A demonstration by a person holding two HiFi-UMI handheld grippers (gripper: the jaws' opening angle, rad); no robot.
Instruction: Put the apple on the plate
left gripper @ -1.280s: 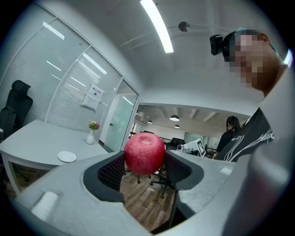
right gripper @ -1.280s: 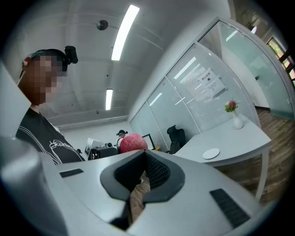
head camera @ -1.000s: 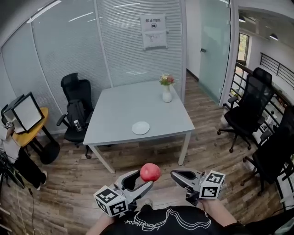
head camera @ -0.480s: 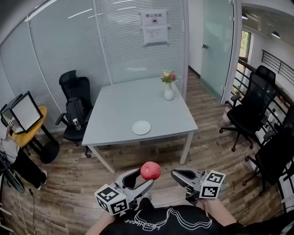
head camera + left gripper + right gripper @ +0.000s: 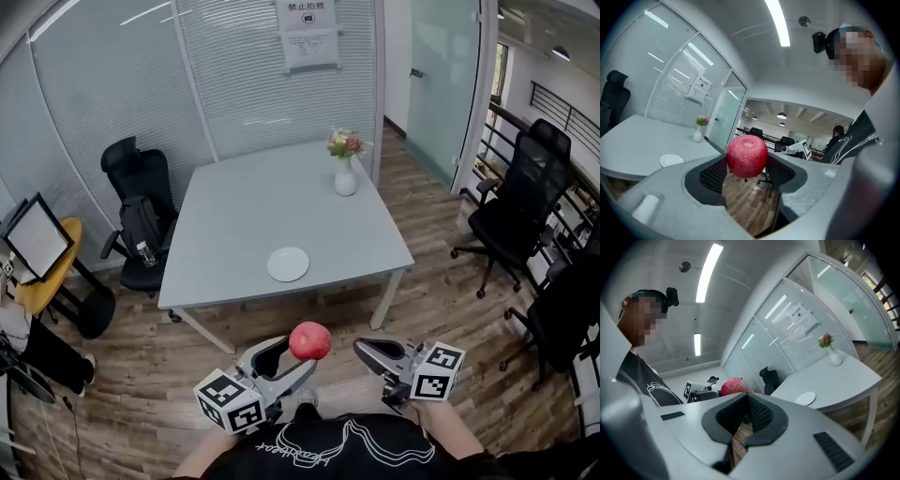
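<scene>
Well, in the head view the task is only at its beginning. The left claw (image 5: 298,356) grips the red apple (image 5: 309,340), low before the person's body and above the wooden floor (image 5: 422,291). It is well apart from the white plate (image 5: 288,263). The plate lies bare near the front edge of the grey table (image 5: 234,197). The right claw (image 5: 366,351) is beside the left one, jaws together, carrying nothing. What is left, as I judge: bring the apple over the table, lower it on the plate and release it.

In the left gripper view the apple sits between the two dark pads (image 5: 712,174), pinched at its sides, with the stem hollow upward. A white vase (image 5: 698,134) with flowers stands further back on the table.

In the right gripper view the jaws meet at their tips with nothing between them. The room is an office: a wall with blinds (image 5: 787,329), a black office chair (image 5: 768,378) and a long ceiling lamp (image 5: 707,273).
</scene>
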